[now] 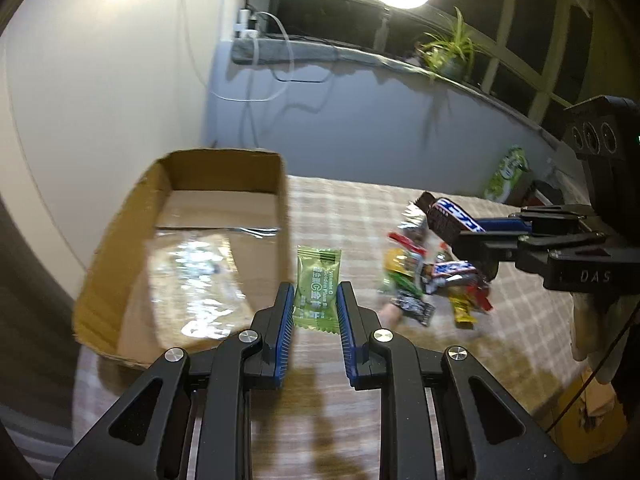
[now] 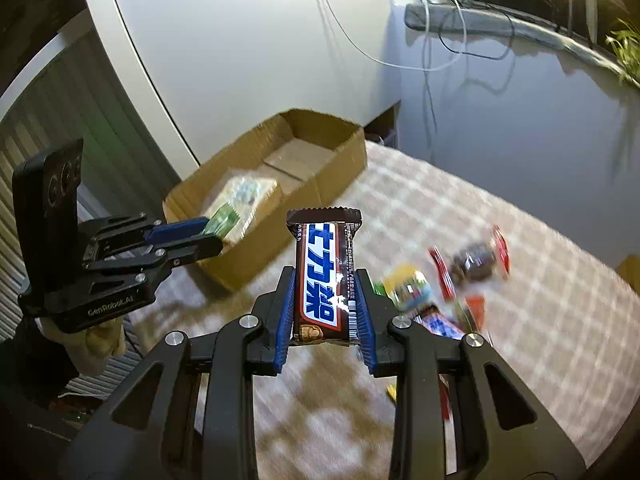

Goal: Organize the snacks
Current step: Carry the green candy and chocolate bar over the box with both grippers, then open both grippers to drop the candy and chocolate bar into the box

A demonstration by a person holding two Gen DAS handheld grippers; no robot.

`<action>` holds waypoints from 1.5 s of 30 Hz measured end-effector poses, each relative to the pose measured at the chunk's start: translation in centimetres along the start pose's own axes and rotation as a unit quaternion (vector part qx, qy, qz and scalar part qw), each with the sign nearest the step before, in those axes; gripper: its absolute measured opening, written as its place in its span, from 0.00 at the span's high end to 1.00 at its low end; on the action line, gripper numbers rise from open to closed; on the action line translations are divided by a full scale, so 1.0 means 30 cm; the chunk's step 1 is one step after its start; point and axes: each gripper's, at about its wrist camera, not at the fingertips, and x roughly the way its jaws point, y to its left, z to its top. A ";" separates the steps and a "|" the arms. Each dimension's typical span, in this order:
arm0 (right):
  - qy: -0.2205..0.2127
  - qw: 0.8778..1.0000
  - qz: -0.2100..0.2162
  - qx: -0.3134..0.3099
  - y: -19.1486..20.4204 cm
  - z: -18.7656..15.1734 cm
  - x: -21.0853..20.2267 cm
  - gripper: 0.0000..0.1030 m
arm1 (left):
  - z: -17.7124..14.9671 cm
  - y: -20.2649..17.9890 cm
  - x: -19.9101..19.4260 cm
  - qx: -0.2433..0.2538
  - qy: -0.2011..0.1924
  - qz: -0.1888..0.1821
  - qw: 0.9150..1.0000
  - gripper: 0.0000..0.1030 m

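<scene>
Now the left claw, clamped on a green candy packet, hangs just right of the cardboard box, nearer it than the right claw, which grips an upright chocolate bar.

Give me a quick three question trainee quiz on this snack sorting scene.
1. True or false: the left gripper is empty.
2. What does the right gripper hold: A) yellow packet B) chocolate bar C) plant
3. Fill in: beside the left gripper is an open cardboard ___.

Key: 1 false, its fingers pinch a green candy. 2 B. 3 box.
</scene>
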 end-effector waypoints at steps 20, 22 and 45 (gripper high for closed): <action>-0.003 1.000 0.007 -0.027 0.094 0.246 0.233 0.72 | 0.045 0.183 0.000 -0.038 -0.014 0.054 0.998 0.80; -0.003 1.000 0.007 -0.028 0.096 0.262 0.247 0.72 | 0.051 0.193 0.003 -0.039 -0.015 0.060 0.997 0.80; 0.015 0.999 -0.021 -0.039 0.121 0.384 0.468 0.72 | 0.113 0.271 0.081 -0.060 -0.019 0.112 0.992 0.80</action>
